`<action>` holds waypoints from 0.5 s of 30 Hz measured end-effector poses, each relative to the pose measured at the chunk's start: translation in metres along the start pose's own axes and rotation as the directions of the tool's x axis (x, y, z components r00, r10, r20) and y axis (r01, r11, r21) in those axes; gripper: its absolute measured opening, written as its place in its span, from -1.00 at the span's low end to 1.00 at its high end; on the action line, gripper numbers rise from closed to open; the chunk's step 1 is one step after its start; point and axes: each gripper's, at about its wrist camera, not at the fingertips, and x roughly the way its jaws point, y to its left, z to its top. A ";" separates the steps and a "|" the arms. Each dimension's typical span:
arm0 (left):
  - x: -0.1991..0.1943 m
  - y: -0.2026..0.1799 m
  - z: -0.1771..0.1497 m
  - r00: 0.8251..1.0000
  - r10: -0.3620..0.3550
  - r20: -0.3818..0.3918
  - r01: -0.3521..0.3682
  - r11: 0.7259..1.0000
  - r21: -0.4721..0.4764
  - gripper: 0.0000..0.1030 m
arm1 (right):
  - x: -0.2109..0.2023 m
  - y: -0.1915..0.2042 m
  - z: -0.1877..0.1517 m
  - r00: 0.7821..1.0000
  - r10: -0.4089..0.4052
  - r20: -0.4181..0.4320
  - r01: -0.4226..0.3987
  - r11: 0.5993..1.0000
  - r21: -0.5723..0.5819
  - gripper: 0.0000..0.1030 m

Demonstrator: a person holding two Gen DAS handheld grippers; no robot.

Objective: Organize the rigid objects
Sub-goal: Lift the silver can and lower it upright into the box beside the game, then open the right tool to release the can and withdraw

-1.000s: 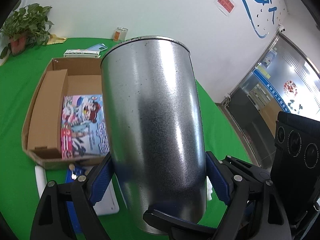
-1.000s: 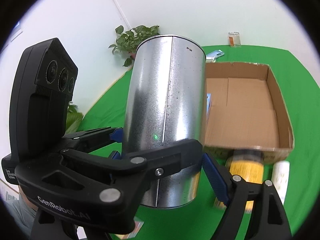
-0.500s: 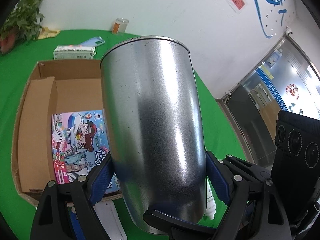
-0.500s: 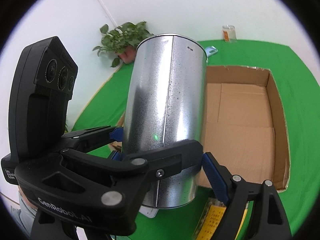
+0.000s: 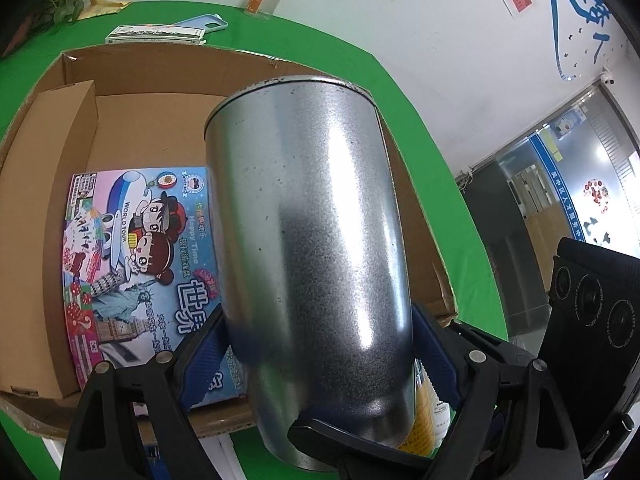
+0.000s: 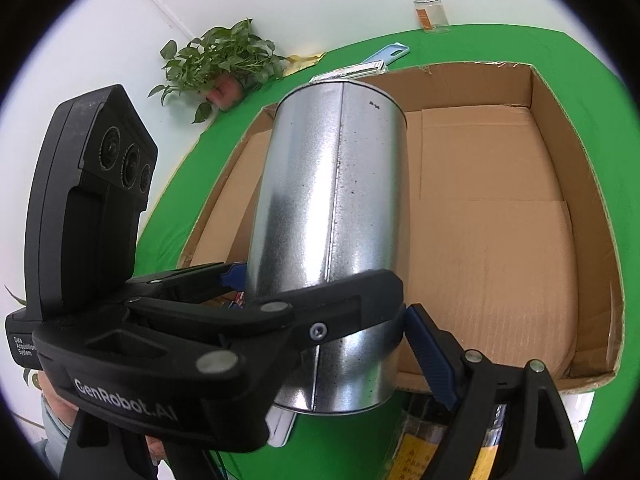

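A tall silver metal can (image 5: 312, 220) hangs tilted over an open cardboard box (image 5: 160, 64), held from two sides. My left gripper (image 5: 320, 344) is shut on its lower part, one blue pad on each flank. My right gripper (image 6: 332, 360) is shut on the same can (image 6: 332, 184), and its right blue pad (image 6: 432, 352) presses the wall. In the right wrist view the left gripper's black finger (image 6: 320, 312) crosses the can's front. A colourful board-game box (image 5: 132, 248) lies flat in the cardboard box's left half. The right half of the box floor (image 6: 500, 240) is bare cardboard.
The green table (image 5: 440, 184) carries a flat carton (image 5: 156, 34), a blue phone case (image 5: 204, 24) and a glass jar (image 5: 266, 0) behind the box. A potted plant (image 6: 224, 60) stands at the wall. A yellow-labelled bottle (image 6: 492, 452) lies before the box's near wall.
Both grippers have carried the can forward and down, from in front of the box to above its near part. The box now fills much more of both views.
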 end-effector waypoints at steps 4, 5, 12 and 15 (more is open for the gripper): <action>0.011 0.007 0.008 1.000 0.019 -0.016 -0.020 1.000 -0.015 0.72 | 0.003 -0.004 0.001 1.000 -0.001 -0.017 0.001 1.000 0.022 0.62; 0.012 0.007 0.009 1.000 0.029 -0.012 -0.029 0.999 -0.017 0.73 | 0.005 -0.004 0.001 1.000 -0.004 -0.020 0.005 1.000 0.023 0.62; 0.001 0.007 0.010 0.996 0.084 0.044 -0.084 0.996 0.003 0.89 | 0.006 -0.013 -0.004 1.000 -0.021 -0.014 0.023 0.996 0.088 0.64; -0.009 0.004 0.001 0.991 0.109 0.077 -0.111 0.994 0.019 0.89 | -0.001 -0.011 -0.011 1.000 -0.016 -0.002 0.016 0.997 0.077 0.72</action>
